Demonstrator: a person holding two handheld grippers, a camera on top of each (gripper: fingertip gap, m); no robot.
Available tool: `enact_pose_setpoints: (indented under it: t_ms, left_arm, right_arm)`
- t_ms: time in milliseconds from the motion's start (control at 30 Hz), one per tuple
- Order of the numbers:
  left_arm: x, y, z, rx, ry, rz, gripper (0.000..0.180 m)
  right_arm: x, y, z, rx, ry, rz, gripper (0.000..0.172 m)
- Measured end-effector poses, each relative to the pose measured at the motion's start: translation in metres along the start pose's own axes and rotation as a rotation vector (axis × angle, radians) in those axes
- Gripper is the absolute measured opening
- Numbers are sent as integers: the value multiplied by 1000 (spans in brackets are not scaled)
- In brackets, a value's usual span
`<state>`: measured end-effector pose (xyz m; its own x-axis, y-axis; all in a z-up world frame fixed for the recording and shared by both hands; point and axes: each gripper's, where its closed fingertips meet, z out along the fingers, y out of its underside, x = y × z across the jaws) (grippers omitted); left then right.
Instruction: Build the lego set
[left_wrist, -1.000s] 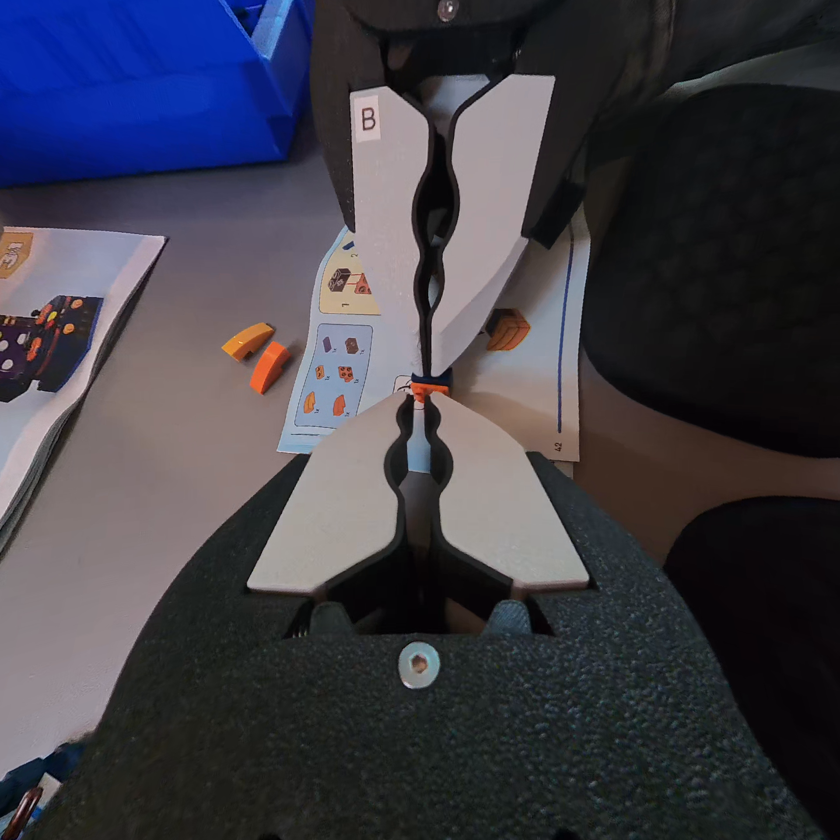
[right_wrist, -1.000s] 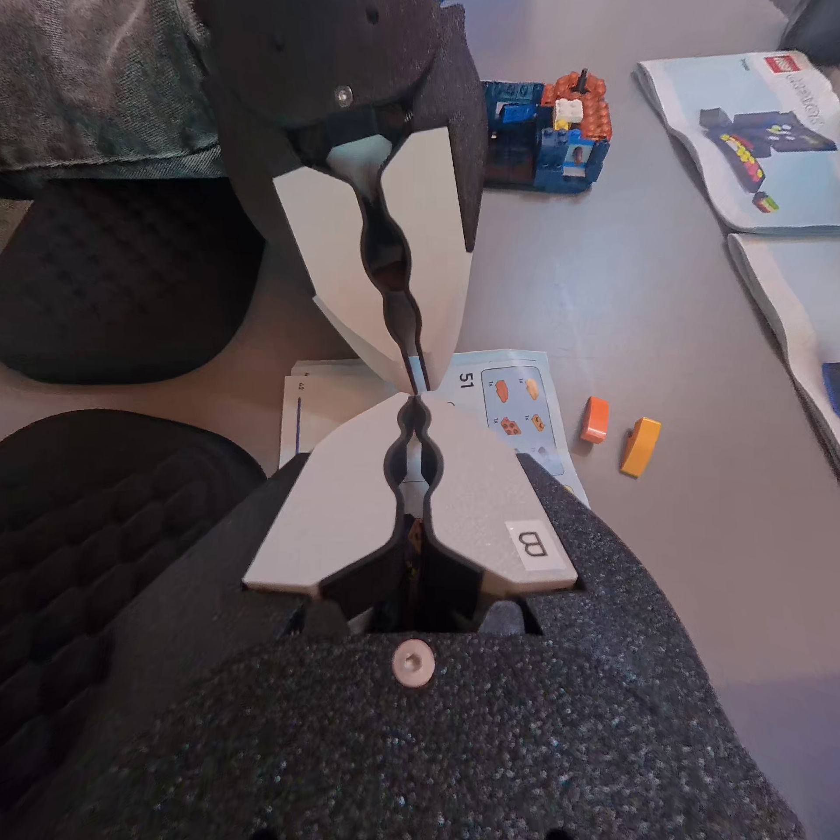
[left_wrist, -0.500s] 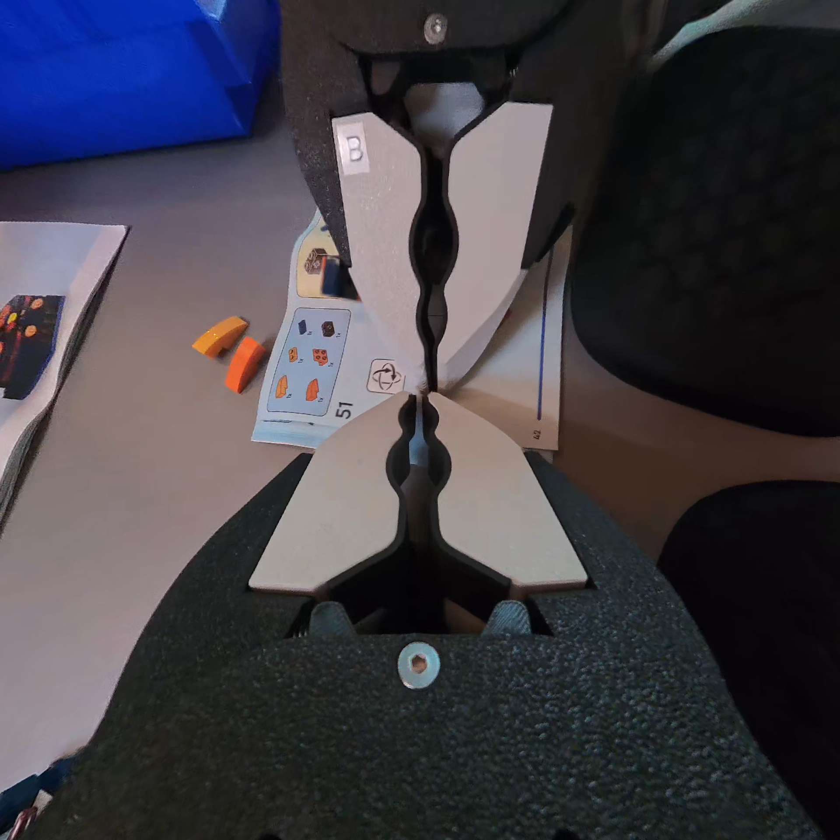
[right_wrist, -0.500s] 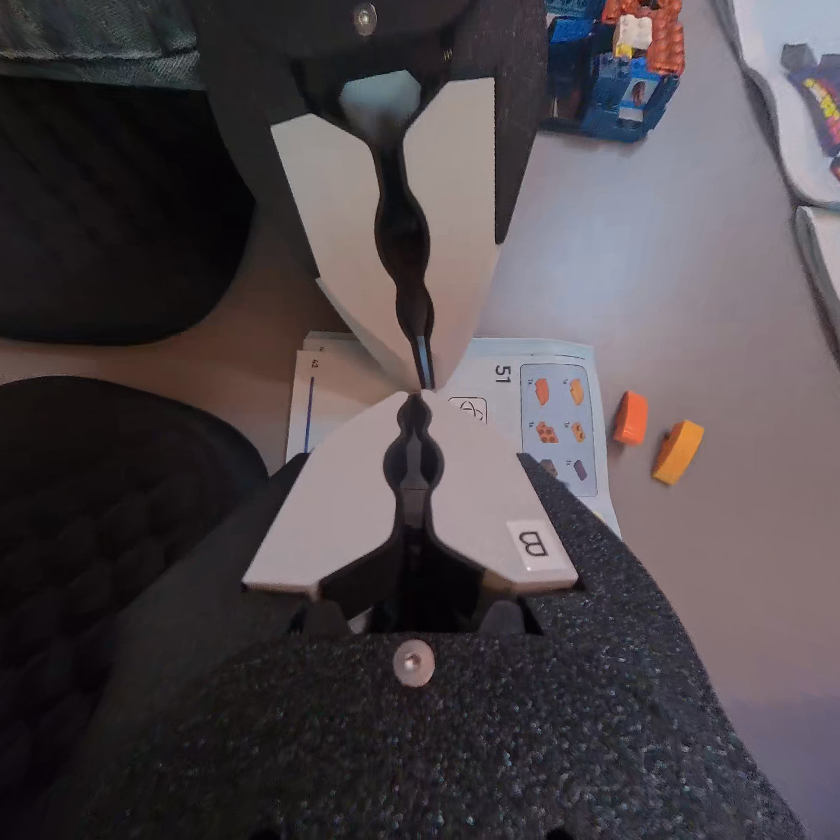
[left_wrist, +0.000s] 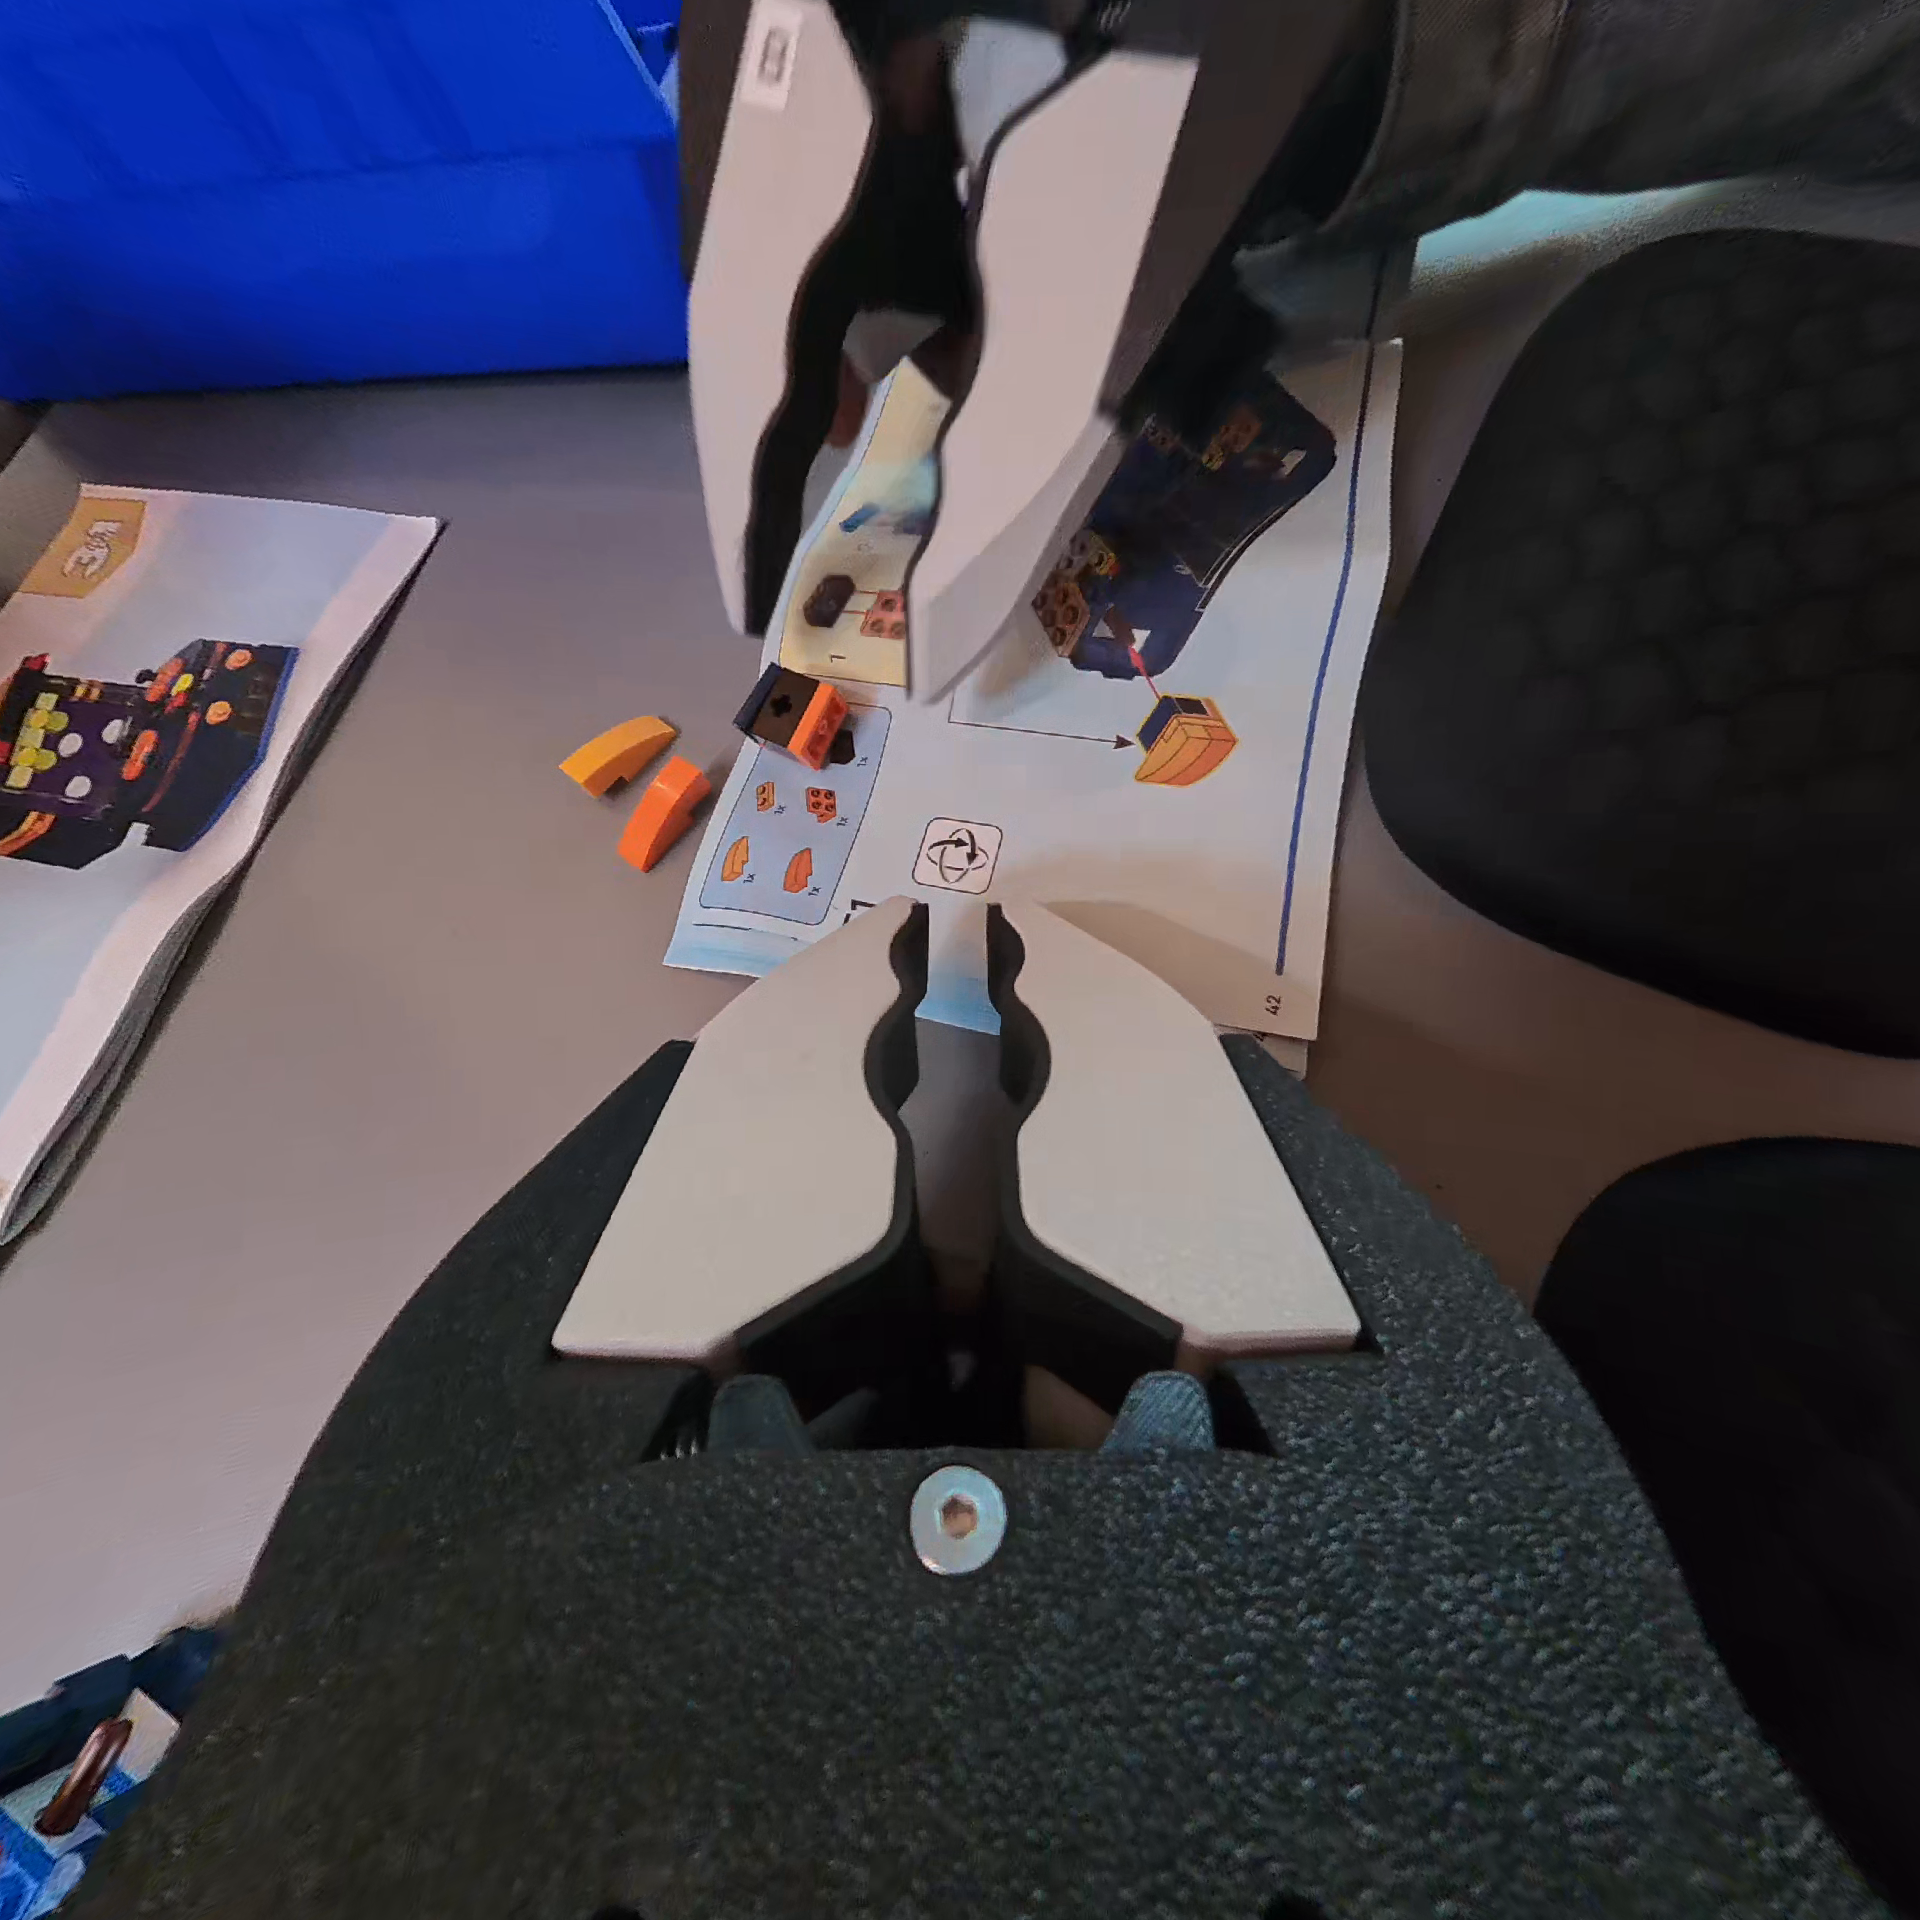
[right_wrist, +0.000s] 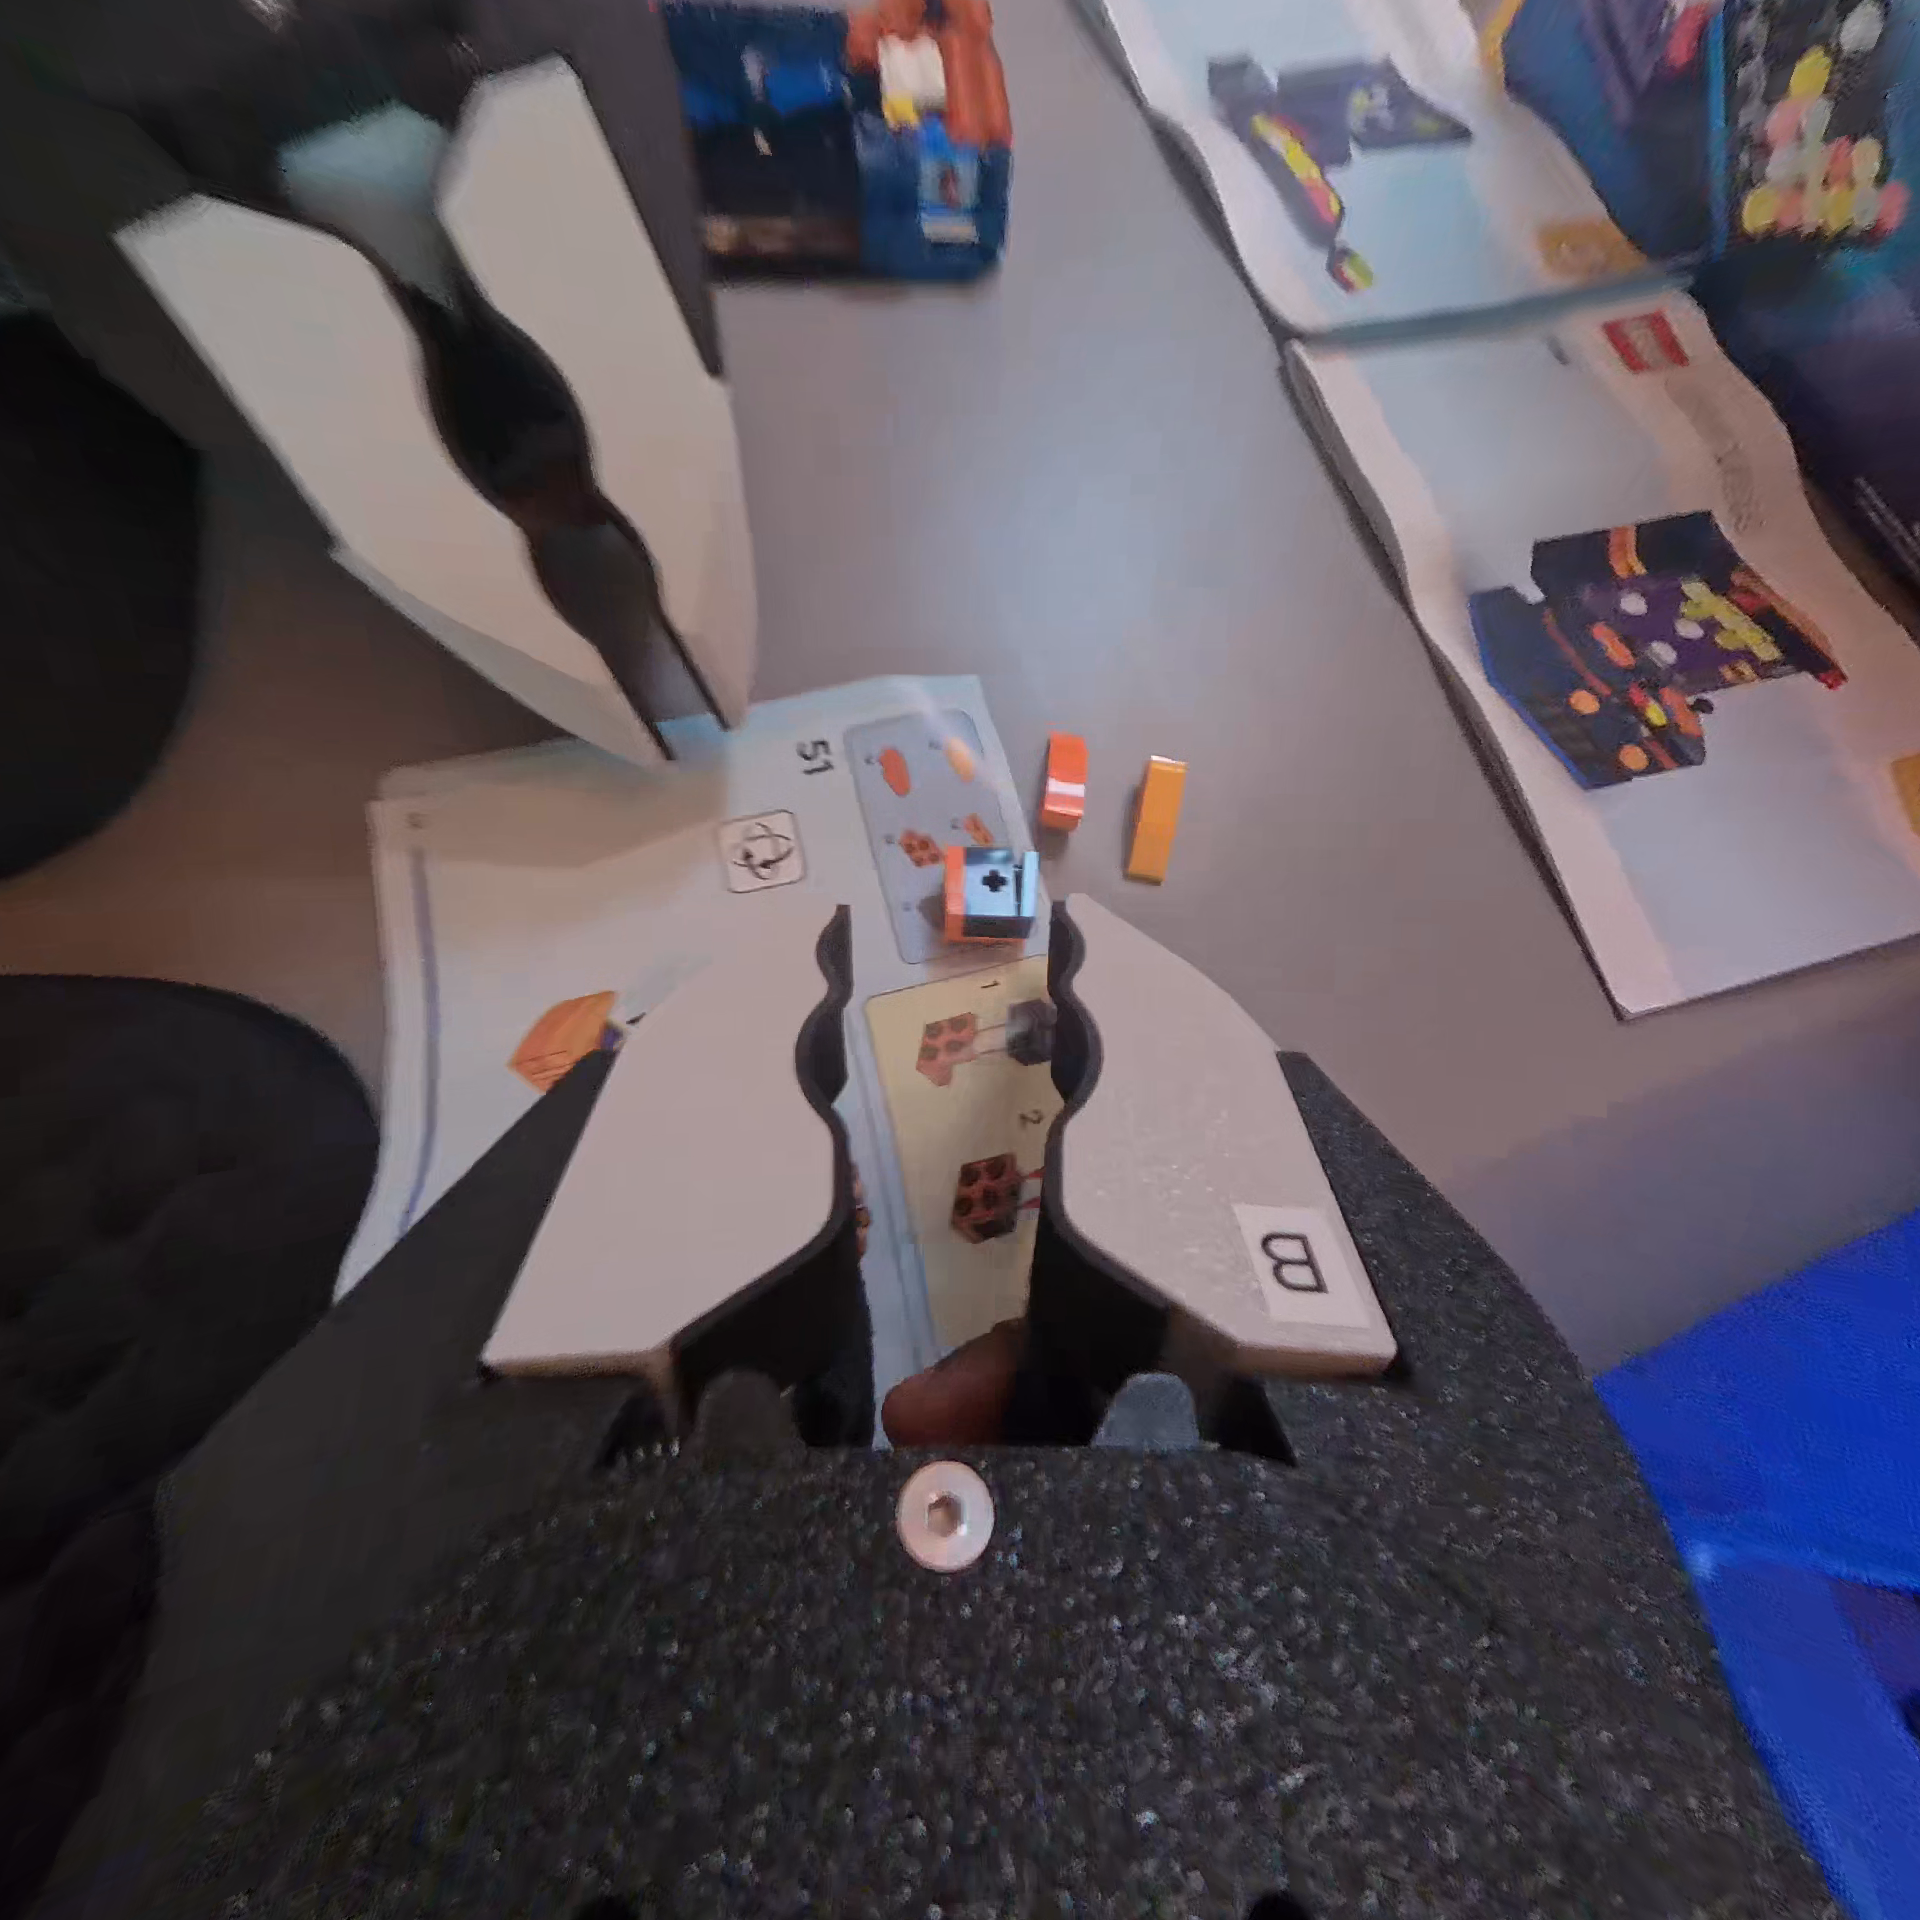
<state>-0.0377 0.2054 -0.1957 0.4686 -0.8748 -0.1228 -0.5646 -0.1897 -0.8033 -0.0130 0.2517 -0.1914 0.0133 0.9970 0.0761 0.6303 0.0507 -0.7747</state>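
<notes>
A small black-and-orange brick assembly (left_wrist: 795, 717) lies loose on an open instruction sheet (left_wrist: 1091, 831) on the grey table. My left gripper (left_wrist: 951, 914) is low over the sheet's near edge, its fingers slightly parted with nothing between them. My right gripper (left_wrist: 831, 655) hangs over the sheet opposite, open, with its tips just above and beside the assembly. In the right wrist view the assembly (right_wrist: 987, 894) sits on the sheet (right_wrist: 540, 883) just ahead of my right gripper (right_wrist: 951, 914), near its right fingertip (right_wrist: 1070, 925), not pressed by either pad. The left gripper (right_wrist: 691, 732) shows at upper left.
Two orange curved bricks (left_wrist: 618, 753) (left_wrist: 660, 810) lie just left of the sheet. A booklet (left_wrist: 156, 779) lies at the left and a blue bin (left_wrist: 312, 187) behind it. A blue and orange brick model (right_wrist: 852, 135) stands farther off. Black chair cushions (left_wrist: 1662, 623) border the table edge. The left gripper's tips are roughly 6 cm from the right gripper's.
Both grippers were shut tip to tip on the small assembly. Both have opened and drawn apart, the right one wider, and the assembly now lies on the sheet.
</notes>
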Motion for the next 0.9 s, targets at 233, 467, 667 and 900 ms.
enact_pose_setpoints:
  t_ms: [233, 467, 667, 900]
  left_arm:
    - [0, -5, -2, 20, -23, 39, 14]
    - [-9, -55, -33, 274, -179, 225, 36]
    - [14, -73, -41, 356, -118, 320, 25]
    - [20, -81, -47, 400, -120, 377, 22]
  right_arm:
    - [7, -1, 18, -12, 8, -55, 17]
    - [-41, -59, -22, 307, -73, -381, 18]
    - [-59, -75, -40, 421, -110, -407, 17]
    - [-65, -81, -47, 496, -122, -417, 18]
